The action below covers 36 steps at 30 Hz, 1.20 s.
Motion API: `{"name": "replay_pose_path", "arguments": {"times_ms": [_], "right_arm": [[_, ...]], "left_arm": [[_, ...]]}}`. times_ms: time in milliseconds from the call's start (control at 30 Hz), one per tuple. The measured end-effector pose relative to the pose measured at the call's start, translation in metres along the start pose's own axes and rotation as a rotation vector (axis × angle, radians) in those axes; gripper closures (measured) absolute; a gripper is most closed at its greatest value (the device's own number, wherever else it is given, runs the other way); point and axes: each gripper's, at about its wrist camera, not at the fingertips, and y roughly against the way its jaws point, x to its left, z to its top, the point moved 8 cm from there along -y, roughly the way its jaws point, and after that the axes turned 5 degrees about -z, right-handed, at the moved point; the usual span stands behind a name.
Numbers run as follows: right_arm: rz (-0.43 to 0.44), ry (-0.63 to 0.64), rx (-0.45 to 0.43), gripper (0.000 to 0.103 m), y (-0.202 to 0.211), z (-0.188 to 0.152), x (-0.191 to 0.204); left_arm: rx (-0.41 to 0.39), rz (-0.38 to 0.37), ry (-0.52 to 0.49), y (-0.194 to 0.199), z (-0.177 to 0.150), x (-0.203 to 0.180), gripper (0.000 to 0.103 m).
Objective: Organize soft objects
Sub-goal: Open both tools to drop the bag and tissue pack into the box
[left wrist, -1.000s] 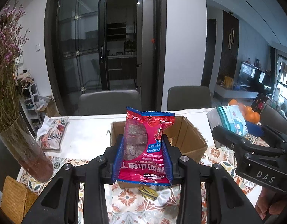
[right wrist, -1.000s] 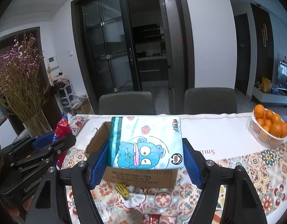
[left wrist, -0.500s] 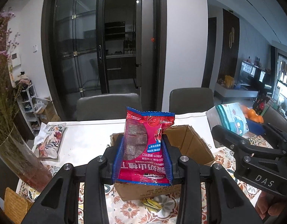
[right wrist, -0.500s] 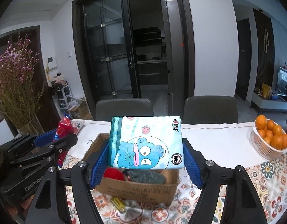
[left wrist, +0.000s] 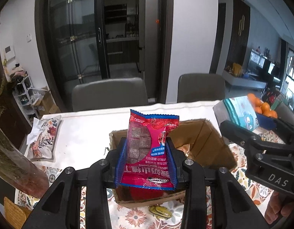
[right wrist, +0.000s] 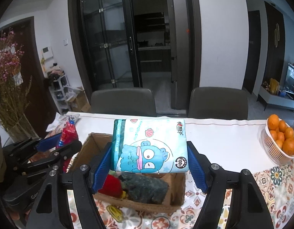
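The left gripper (left wrist: 146, 159) is clamped on a red and blue snack packet (left wrist: 149, 148), its blue-padded fingers (left wrist: 121, 162) pressing both side edges so that the packet stands upright between them. The packet hangs above the near left part of an open cardboard box (left wrist: 210, 145) that sits on a patterned tablecloth (left wrist: 131, 215).

The right gripper (right wrist: 149, 161) is set much wider and grips a pale blue tissue pack (right wrist: 149, 146) printed with a cartoon fish; the blue pads (right wrist: 195, 165) touch the pack's left and right ends. The pack is held flat-faced toward the camera, above the box (right wrist: 84, 152).

Inside the box, in the right wrist view, lie a red plush item (right wrist: 110, 186) and a dark grey-green soft item (right wrist: 145, 188), touching each other. A small yellow object (right wrist: 114, 210) lies on the cloth just in front of the box.

A floral fabric pouch (left wrist: 44, 139) rests on the white part of the table to the left, well apart from the box. A white basket of oranges (right wrist: 278, 139) stands at the right, and a glass vase of dried flowers (left wrist: 15, 169) at the far left.
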Motion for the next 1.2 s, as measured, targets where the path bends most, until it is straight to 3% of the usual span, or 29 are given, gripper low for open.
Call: {"name": "replay_pose_path", "arguments": {"times_ms": [233,267,333,533,1200], "right_arm": [[0.010,-0.004,0.085,0.028,-0.028,-0.004,0.002],[0.017,-0.003,0.103,0.027,-0.033,-0.006,0.003],[0.030,-0.018,0.134,0.020,-0.039,-0.011,0.002],[0.040,-0.085,0.172,0.017,-0.048,-0.020,-0.007],[-0.060,-0.075,0.001,0.017,0.041,-0.031,-0.017]], "left_arm": [[0.078,0.008,0.001,-0.026,-0.007,0.003,0.064],[0.086,0.009,0.002,-0.027,-0.008,0.003,0.062],[0.101,0.003,0.008,-0.030,-0.011,0.003,0.044],[0.086,0.029,-0.006,-0.023,-0.012,0.003,0.041],[-0.068,0.088,-0.005,0.064,-0.029,-0.005,0.038]]}}
